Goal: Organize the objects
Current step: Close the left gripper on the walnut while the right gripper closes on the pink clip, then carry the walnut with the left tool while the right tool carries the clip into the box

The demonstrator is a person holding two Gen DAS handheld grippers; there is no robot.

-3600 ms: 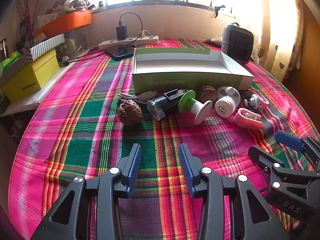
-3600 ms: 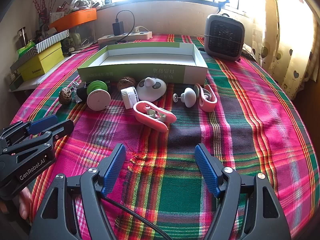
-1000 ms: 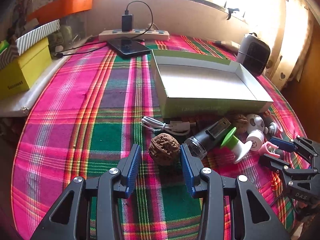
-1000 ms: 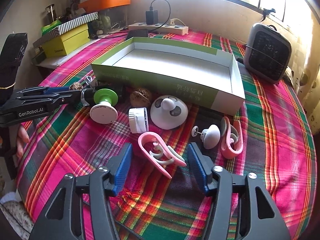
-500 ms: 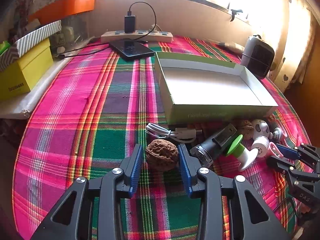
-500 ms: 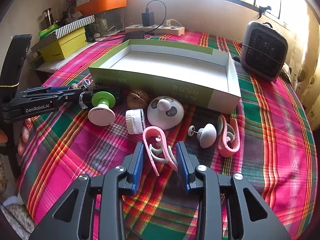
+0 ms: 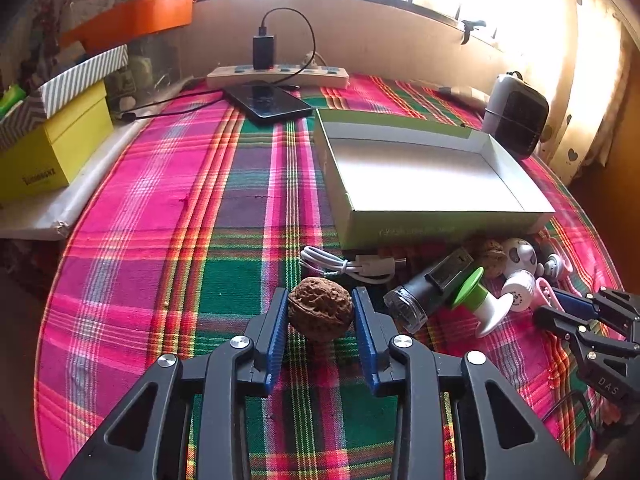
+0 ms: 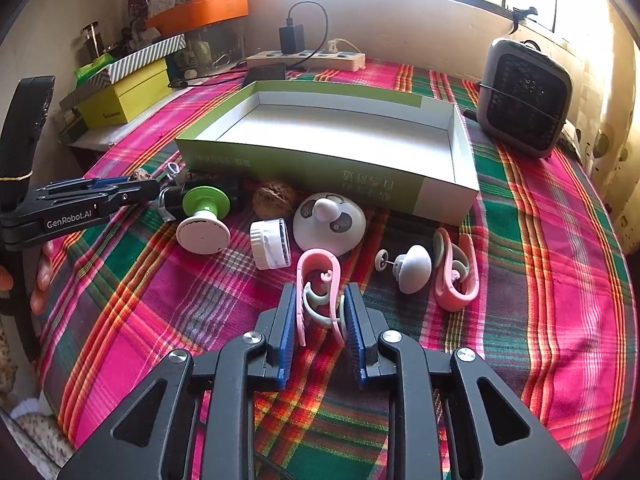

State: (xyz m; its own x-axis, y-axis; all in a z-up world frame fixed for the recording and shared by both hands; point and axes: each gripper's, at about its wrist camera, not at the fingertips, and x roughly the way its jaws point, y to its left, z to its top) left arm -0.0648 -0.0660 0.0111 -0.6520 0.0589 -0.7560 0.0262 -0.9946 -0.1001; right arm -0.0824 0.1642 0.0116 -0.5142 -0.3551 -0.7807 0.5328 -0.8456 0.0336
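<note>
A brown walnut (image 7: pixel 320 314) rests on the plaid tablecloth between the blue pads of my left gripper (image 7: pixel 320 292). Its jaws are closing and both pads touch the shell. In the right wrist view a pink clip (image 8: pixel 318 253) with a grey inner hook lies between the pads of my right gripper (image 8: pixel 320 286). Those jaws are closing too and press its sides. The open green-and-white box (image 8: pixel 304 168) stands just behind the row of small objects and is empty. The left gripper (image 8: pixel 148 190) also shows at the left edge of the right wrist view.
In front of the box lie a white cable (image 7: pixel 348 266), a black flashlight (image 7: pixel 428 288), a green-and-white plunger (image 8: pixel 204 216), a white cap (image 8: pixel 270 244), a panda-faced dome (image 8: pixel 328 224), a second walnut (image 8: pixel 274 198), a small knob (image 8: pixel 414 268) and another pink clip (image 8: pixel 456 276). A heater (image 8: pixel 524 96), phone (image 7: pixel 272 104) and power strip (image 7: pixel 280 74) stand behind.
Both grippers' jaws have narrowed. The left pads came in against the walnut, and the right pads closed onto the pink clip, turning it upright between them. Neither hand shifted.
</note>
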